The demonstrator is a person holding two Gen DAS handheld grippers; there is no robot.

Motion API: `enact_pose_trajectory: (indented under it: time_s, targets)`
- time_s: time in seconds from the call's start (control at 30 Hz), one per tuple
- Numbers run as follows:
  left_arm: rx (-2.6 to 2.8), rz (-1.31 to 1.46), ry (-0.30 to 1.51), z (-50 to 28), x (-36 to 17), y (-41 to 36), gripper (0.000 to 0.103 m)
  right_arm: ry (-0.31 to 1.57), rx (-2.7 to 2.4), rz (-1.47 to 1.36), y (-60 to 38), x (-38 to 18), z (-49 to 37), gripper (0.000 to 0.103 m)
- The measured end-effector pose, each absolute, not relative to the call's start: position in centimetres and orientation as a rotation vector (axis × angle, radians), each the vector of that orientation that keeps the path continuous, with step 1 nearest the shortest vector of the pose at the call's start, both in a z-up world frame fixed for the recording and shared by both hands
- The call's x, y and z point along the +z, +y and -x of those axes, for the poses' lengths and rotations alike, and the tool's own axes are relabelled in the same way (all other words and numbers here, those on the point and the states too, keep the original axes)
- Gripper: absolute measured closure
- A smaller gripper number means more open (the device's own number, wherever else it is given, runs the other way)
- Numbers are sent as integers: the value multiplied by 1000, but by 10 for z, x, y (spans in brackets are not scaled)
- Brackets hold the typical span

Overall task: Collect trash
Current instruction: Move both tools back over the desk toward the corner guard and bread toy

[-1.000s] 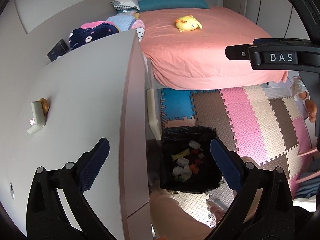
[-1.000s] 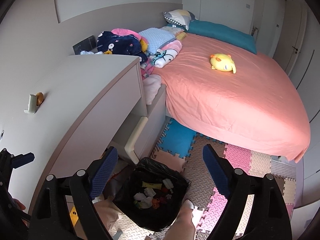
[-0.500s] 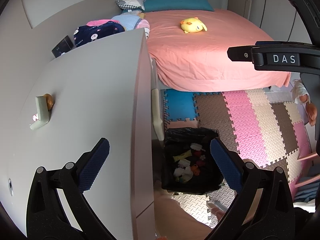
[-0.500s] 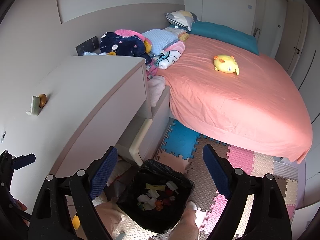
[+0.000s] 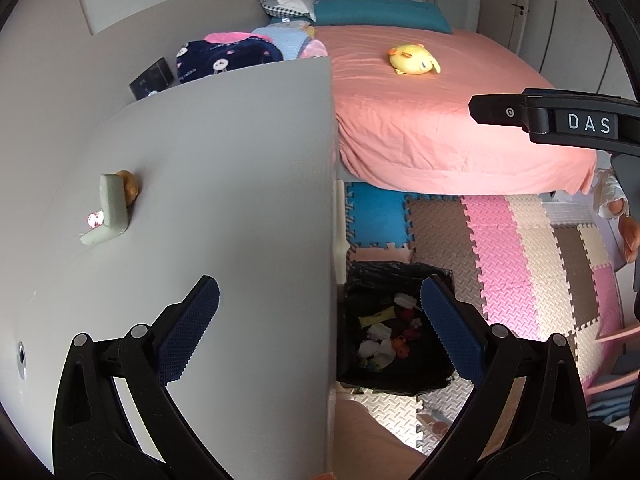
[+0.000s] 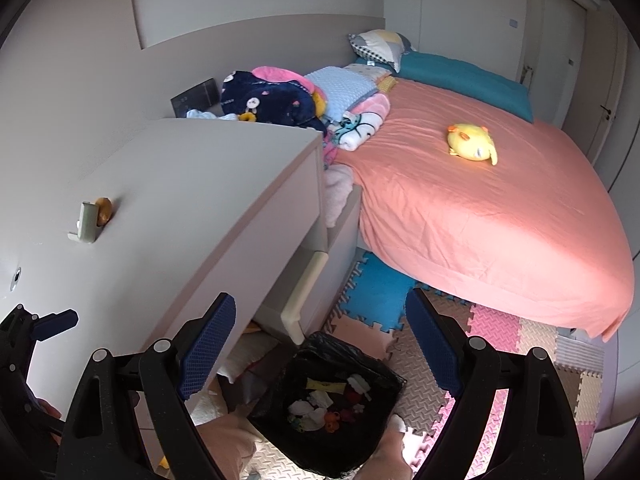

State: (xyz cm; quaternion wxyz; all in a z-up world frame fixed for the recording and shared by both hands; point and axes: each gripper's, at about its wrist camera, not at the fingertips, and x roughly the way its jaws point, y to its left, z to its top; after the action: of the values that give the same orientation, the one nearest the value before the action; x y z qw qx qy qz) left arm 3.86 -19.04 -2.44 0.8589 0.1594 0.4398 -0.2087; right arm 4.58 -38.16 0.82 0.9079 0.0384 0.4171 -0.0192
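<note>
Both wrist views look steeply down over the corner of a pale grey worktop (image 5: 208, 168) beside a bed (image 6: 480, 208) with a salmon-pink sheet. The landmark is the bin (image 6: 384, 376), lined with a black bag, standing on the foam-tile floor mat (image 5: 532, 264) at the foot of the worktop's front edge.

Left gripper (image 5: 318, 334) — its blue-padded jaws stand wide apart with nothing between them; one finger lies over the worktop, the other over the bin's rim. Right gripper (image 6: 320, 346) — jaws likewise spread and empty, framing the bin from above.

Trash (image 6: 320, 404): a loose heap of white, yellow, red and orange scraps lies inside the bin, on the bottom of the bag; single pieces are too small to tell apart.

On the worktop, well away from the bin toward the wall, sits a grey-green L-shaped item (image 5: 112, 208) with a small orange object (image 5: 130, 186) touching its far end. Beyond the bin, on the bed, rests a yellow plush toy (image 6: 472, 144); a pile of folded blankets and clothes (image 6: 280, 100) is heaped at the bed's wall side, past the far end of the worktop. A cream-fronted drawer (image 6: 304, 296) stands open just beside the bin under the worktop.
</note>
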Motion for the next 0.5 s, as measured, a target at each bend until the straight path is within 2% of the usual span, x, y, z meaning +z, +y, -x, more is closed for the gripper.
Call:
enact_pose_trajectory:
  time_s: [0.5]
  targets:
    - [-345, -262, 953, -64, -28, -143, 5, 884, 46, -36, -334, 2, -80, 16]
